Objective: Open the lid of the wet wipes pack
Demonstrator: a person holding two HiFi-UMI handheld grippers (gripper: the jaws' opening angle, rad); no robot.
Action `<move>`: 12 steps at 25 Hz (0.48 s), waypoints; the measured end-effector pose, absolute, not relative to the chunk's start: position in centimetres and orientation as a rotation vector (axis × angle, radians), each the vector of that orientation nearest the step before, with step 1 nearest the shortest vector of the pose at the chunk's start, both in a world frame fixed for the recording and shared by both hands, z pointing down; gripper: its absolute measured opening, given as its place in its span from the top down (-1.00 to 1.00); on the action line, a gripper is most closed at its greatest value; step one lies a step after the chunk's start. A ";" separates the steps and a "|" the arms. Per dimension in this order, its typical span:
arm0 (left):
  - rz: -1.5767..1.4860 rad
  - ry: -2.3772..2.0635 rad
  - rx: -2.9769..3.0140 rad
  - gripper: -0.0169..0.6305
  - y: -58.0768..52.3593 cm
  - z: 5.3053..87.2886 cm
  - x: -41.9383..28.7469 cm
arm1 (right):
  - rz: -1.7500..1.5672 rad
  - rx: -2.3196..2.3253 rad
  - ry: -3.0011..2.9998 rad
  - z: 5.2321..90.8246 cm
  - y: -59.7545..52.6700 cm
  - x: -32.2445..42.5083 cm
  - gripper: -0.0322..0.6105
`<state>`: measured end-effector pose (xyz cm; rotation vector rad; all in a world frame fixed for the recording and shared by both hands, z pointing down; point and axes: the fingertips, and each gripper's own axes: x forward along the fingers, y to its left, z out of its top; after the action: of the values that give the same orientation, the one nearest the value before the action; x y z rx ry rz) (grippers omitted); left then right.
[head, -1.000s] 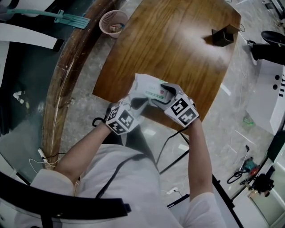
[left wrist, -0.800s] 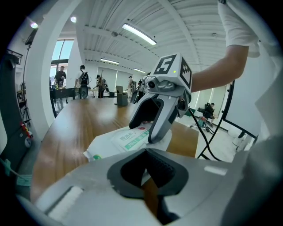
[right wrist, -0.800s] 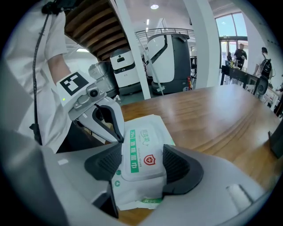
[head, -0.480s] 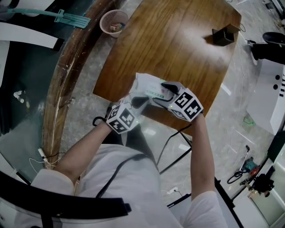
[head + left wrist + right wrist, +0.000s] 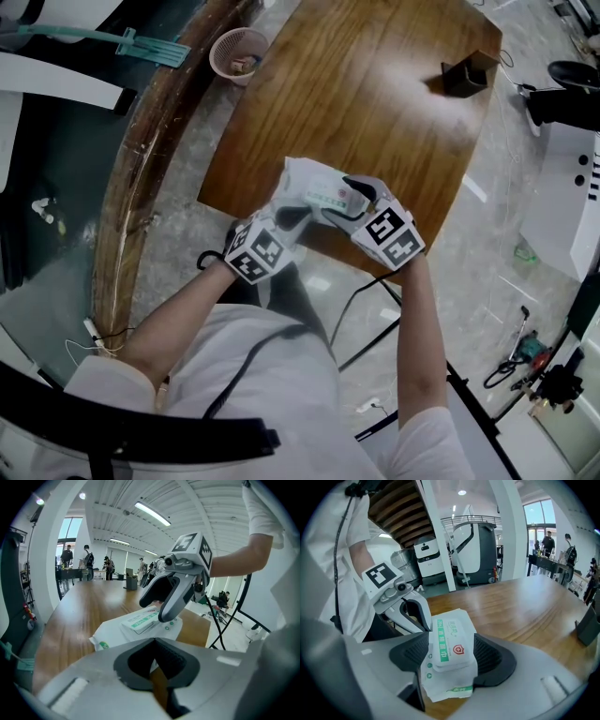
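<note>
The wet wipes pack (image 5: 314,187) is white with a green label and a flat lid, which lies closed. It is held above the near edge of the wooden table (image 5: 375,94). My right gripper (image 5: 349,192) is shut on the pack. In the right gripper view its pads press both long sides of the pack (image 5: 450,644) at the lid. My left gripper (image 5: 292,214) meets the pack's near-left end. In the left gripper view its jaws are together on the thin edge of the pack (image 5: 145,623). The right gripper (image 5: 157,607) arches over the lid there.
A pink basket (image 5: 239,47) stands on the floor by the table's far left corner. A black box (image 5: 466,73) sits at the table's far right. A curved wooden rail (image 5: 141,159) runs along the left. Cables and tools (image 5: 511,356) lie on the floor at right.
The right gripper has rocked slightly to the right and back while holding the pack. The left gripper and the pack have barely moved. The lid looks the same.
</note>
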<state>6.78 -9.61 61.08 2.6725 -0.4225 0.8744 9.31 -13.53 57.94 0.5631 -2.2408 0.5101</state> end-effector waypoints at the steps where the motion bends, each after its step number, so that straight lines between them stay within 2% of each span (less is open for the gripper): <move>1: 0.874 -0.422 2.671 0.94 -9.6 61.0 6.7 | 0.513 0.576 -2.246 57.8 -13.6 9.4 -0.05; 12: 0.742 -0.494 2.720 0.94 -11.3 57.9 6.5 | 0.502 0.710 -2.308 55.5 -15.0 10.3 0.01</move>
<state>6.50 -11.31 57.86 2.7202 -0.4939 0.7423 10.26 -14.97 55.48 0.7097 -2.3076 0.5016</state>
